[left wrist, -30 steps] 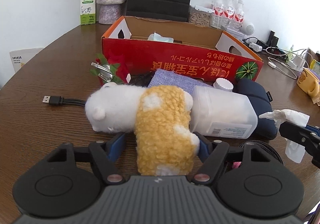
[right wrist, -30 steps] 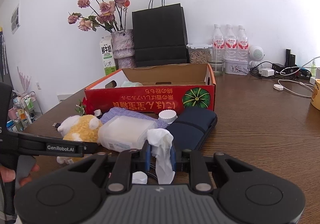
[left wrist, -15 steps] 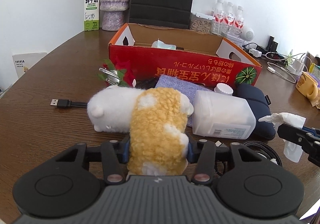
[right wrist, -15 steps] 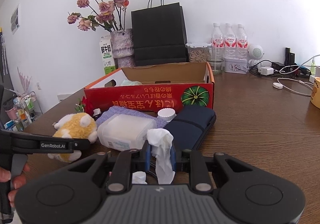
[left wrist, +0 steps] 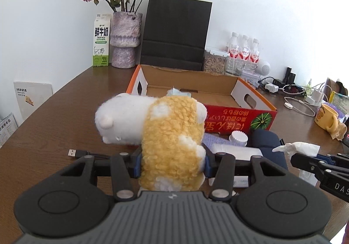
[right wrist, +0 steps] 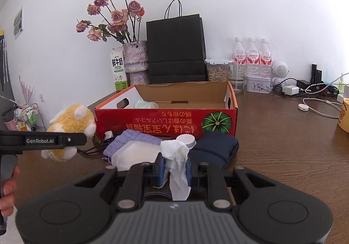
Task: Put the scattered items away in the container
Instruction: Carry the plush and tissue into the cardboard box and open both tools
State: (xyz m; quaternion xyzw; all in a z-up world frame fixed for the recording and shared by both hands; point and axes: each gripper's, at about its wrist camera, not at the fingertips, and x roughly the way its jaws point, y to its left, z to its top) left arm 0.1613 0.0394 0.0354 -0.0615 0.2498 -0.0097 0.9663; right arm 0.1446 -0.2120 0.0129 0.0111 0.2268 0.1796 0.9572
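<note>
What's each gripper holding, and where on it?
Left gripper: plush toy, clamped across its yellow rear. Right gripper: crumpled tissue, pinched mid-length.

Brown wooden table (right wrist: 283,152) bears red box (right wrist: 165,120), navy pouch (right wrist: 216,148)

I see the plush hamster (left wrist: 152,121), white at the head and curly yellow across the body, lifted clear of the table and lying sideways, head to the left, in front of the red cardboard box (left wrist: 237,116). That box sits open-topped with a pale crumpled item (right wrist: 145,104) inside near its left end. A crumpled white tissue (right wrist: 176,161) hangs upright, off the table. On the table before the box lie a translucent plastic container (right wrist: 135,154) on its side with a white ribbed cap (right wrist: 185,140), a lilac fabric pouch (right wrist: 130,140) partly under it, a navy case (right wrist: 214,148) to its right, and a USB cable (left wrist: 78,153).
</note>
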